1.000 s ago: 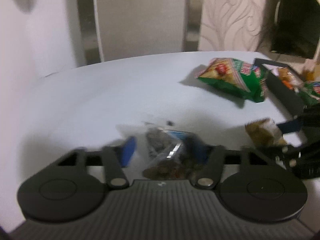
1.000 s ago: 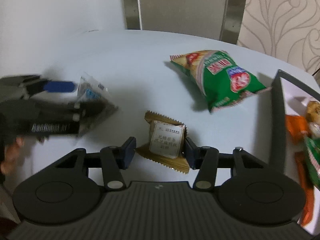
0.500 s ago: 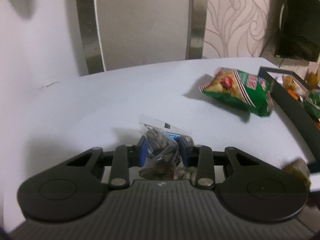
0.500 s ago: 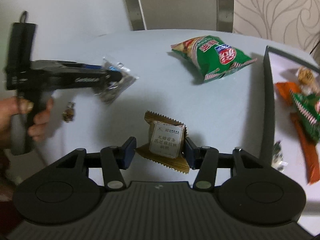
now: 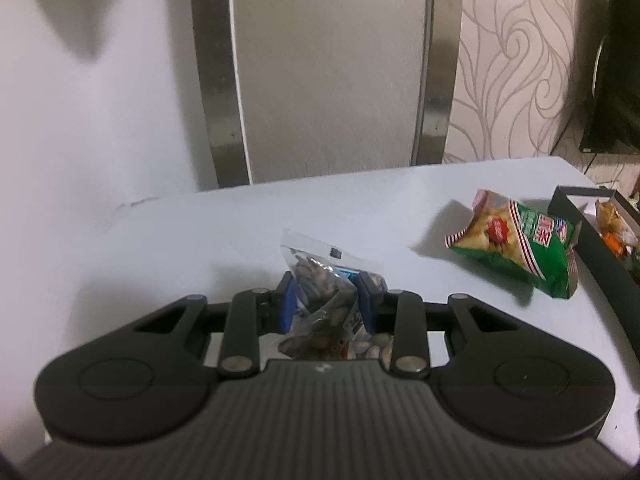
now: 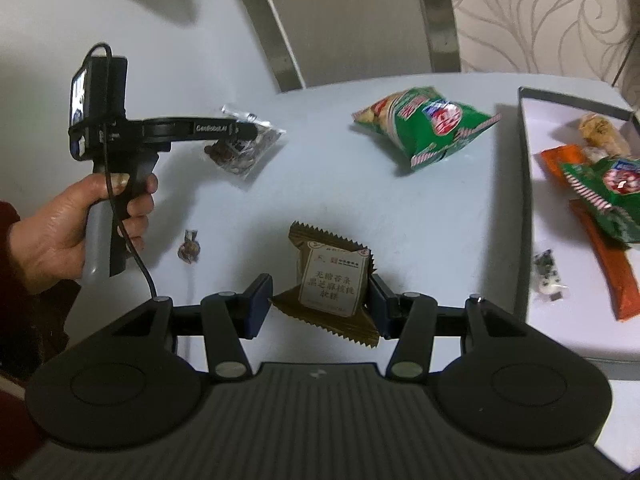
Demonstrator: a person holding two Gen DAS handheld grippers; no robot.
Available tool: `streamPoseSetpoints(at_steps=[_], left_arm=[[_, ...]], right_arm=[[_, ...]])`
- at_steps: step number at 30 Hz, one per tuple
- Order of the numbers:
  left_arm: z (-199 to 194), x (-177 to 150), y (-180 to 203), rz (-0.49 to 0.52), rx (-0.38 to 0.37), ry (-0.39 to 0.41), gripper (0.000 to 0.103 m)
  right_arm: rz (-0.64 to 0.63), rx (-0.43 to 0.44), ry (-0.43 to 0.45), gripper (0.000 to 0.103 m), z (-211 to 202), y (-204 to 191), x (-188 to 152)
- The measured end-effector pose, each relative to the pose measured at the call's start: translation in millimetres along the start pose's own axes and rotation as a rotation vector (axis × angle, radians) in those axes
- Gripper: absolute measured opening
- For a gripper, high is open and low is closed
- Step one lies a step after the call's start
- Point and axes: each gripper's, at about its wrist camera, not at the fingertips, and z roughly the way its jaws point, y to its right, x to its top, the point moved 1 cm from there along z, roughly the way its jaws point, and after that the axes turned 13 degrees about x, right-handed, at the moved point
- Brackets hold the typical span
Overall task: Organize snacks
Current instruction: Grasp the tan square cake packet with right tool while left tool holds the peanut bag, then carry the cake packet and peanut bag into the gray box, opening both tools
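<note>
My left gripper point(image 5: 326, 300) is shut on a clear bag of brown nuts point(image 5: 316, 260), held just above the white table point(image 5: 160, 248). The right wrist view shows this left gripper point(image 6: 250, 132) from the side, gripped by a person's hand point(image 6: 60, 232), with the nut bag point(image 6: 248, 156) hanging from it. My right gripper point(image 6: 320, 304) is shut on a brown cake packet with a pale label point(image 6: 332, 280), raised over the table's near part. A green chips bag point(image 6: 428, 124) point(image 5: 516, 248) lies on the table beyond both.
A black-rimmed tray point(image 6: 524, 200) point(image 5: 592, 248) at the right holds orange packets point(image 6: 600, 260), a green bag point(image 6: 608, 188) and a small black-and-white packet point(image 6: 548, 276). A small wrapped sweet point(image 6: 190, 248) lies on the table at the left. A wall and a metal-framed chair back stand behind.
The left jaws closed on the nut bag and lifted it off the table. The right gripper, holding the brown packet, rose and swung right, bringing more of the tray into view.
</note>
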Motion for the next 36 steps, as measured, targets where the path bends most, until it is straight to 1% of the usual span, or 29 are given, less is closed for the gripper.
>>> streamPoseSetpoints(at_steps=[4,9,13,17,20,24,26,28,30,32,34,36], left_arm=[[-8.3,7.5,-7.7,0.002,0.008,0.03,0.035],[-18.6,12.0,-14.9,-0.002,0.019,0.049,0.035],[-28.1,12.1,-16.0,-0.016,0.014,0.053,0.035],[-38.2,10.7,-13.9,-0.015,-0.003,0.059,0.035],[-43.2,10.4,-10.9,-0.014,-0.01,0.06,0.035],[-51.2,12.2,-6.3,-0.018,-0.025,0.064,0.035],[-54.7,13.5,-3.0,-0.009,-0.029,0.069,0.035],[-58.1,15.2,0.1,0.002,-0.031,0.074,0.035],[-59.4,17.7,3.5,0.007,-0.034,0.078,0.035],[-60.5,20.4,7.7,0.014,-0.039,0.083,0.035],[-60.8,23.6,13.7,0.024,-0.047,0.09,0.035],[-61.7,27.2,20.5,0.034,-0.059,0.098,0.035]], right_arm=[[0.014,-0.018,0.063,0.057,-22.8,4.4,2.3],[0.066,-0.075,0.14,0.057,-56.5,24.1,1.8],[0.128,-0.135,0.186,0.057,-80.1,50.7,-3.2],[0.201,-0.196,0.214,0.057,-96.2,80.9,-9.4],[0.226,-0.229,0.217,0.057,-103.1,98.8,-12.5],[0.233,-0.256,0.182,0.057,-96.2,117.6,-11.2],[0.213,-0.28,0.16,0.057,-87.1,122.3,-9.8],[0.172,-0.328,0.126,0.058,-75.0,125.6,-7.3],[0.149,-0.375,0.089,0.063,-63.6,130.6,-4.6],[0.149,-0.394,0.076,0.082,-59.7,131.0,-4.8],[0.152,-0.391,0.098,0.087,-63.1,127.4,-5.8],[0.15,-0.388,0.108,0.087,-68.0,122.0,-7.3]])
